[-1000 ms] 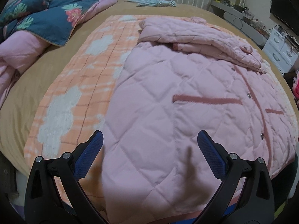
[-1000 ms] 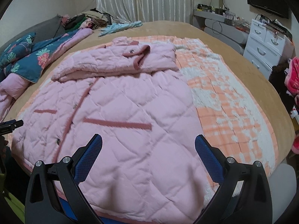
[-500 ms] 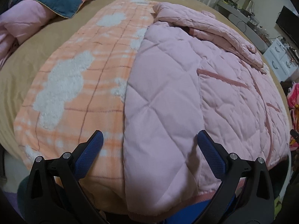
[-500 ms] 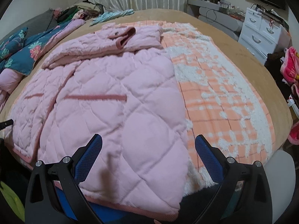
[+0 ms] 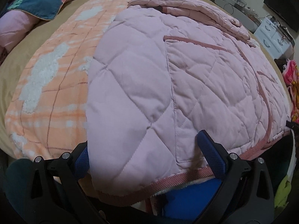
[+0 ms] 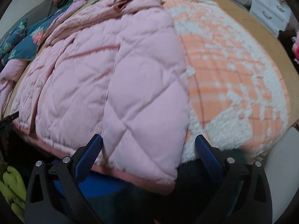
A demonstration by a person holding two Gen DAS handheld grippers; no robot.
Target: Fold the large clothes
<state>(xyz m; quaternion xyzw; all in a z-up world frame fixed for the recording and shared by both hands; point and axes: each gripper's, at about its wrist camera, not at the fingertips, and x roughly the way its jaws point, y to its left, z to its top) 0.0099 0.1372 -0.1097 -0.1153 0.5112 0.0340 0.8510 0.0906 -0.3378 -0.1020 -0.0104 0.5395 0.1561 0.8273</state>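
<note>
A large pink quilted jacket [image 5: 186,78] lies flat on the bed, sleeves folded across its far end; it also shows in the right wrist view [image 6: 112,74]. Its darker pink ribbed hem [image 5: 168,183] hangs at the bed's near edge. My left gripper [image 5: 143,153] is open, its jaws straddling the jacket's left bottom corner. My right gripper [image 6: 148,154] is open, its jaws straddling the jacket's right bottom corner. Neither holds the cloth.
An orange and white fleece blanket [image 5: 52,78] lies under the jacket [image 6: 233,78] on a tan bed. A floral blue quilt [image 5: 41,3] lies at the far left. White drawers [image 6: 271,9] stand at the far right. Something blue [image 5: 186,199] sits below the bed edge.
Both grippers have moved down and in toward the bed's near edge. The jacket's hem corners now lie between the open jaws.
</note>
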